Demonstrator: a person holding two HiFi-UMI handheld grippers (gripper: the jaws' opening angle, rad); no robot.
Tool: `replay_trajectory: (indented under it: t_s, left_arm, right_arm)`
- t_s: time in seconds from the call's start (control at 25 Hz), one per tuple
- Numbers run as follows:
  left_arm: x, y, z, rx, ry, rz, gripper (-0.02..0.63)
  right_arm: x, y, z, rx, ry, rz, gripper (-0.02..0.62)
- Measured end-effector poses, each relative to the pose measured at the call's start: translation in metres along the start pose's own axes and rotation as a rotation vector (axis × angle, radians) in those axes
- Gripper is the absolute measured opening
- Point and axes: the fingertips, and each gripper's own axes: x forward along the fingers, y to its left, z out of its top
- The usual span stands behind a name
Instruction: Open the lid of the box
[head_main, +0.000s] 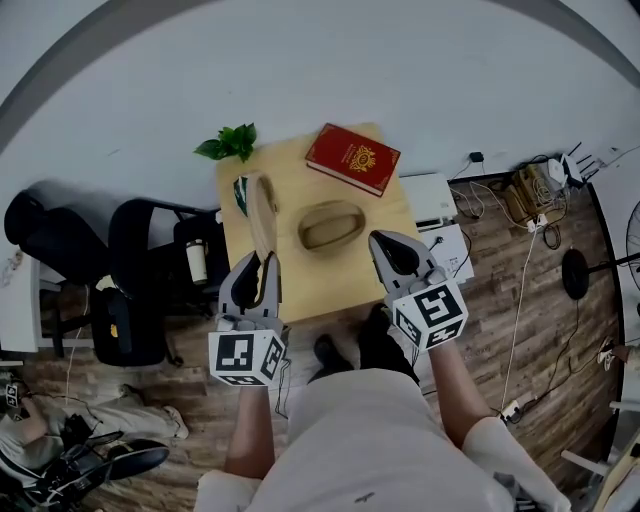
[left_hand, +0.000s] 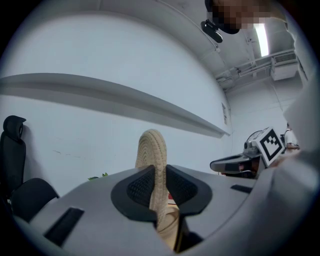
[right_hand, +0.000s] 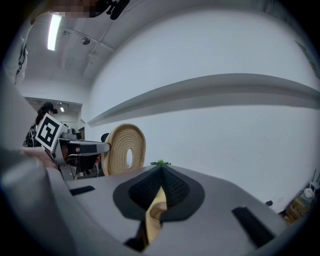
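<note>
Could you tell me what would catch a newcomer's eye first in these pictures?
The woven lid stands on edge, clamped in the left gripper, at the left side of the wooden table. Next come the open oval box at mid-table and the red book at the far right corner.

Woven lid (left_hand: 151, 150) upright on edge, pinched btwn L gripper (left_hand: 159, 176) jaws, R gripper (left_hand: 240, 162) at right
</note>
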Motion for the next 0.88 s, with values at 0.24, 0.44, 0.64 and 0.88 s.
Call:
replay_trajectory:
  t_s: [0.24, 0.44, 0.64, 0.88]
  left_arm:
    - [0.000, 0.006, -0.005, -0.001, 0.017, 0.018, 0.067]
    - [0.002, 0.007, -0.008, 0.001, 0.025, 0.017, 0.067]
    - [0.004, 0.006, -0.011, 0.009, 0.036, 0.012, 0.067]
    - [0.008, 0.007, -0.019, 0.021, 0.056, 0.013, 0.067]
  right_arm:
    - [-0.002, -0.005, -0.005, 0.016, 0.012, -0.014, -0.003]
    - [-0.005, -0.011, -0.008, 0.013, 0.020, -0.034, -0.003]
    - [-0.009, -0.015, -0.010, 0.009, 0.028, -0.049, -0.003]
    - [-0.011, -0.017, -0.012, 0.009, 0.028, -0.056, -0.003]
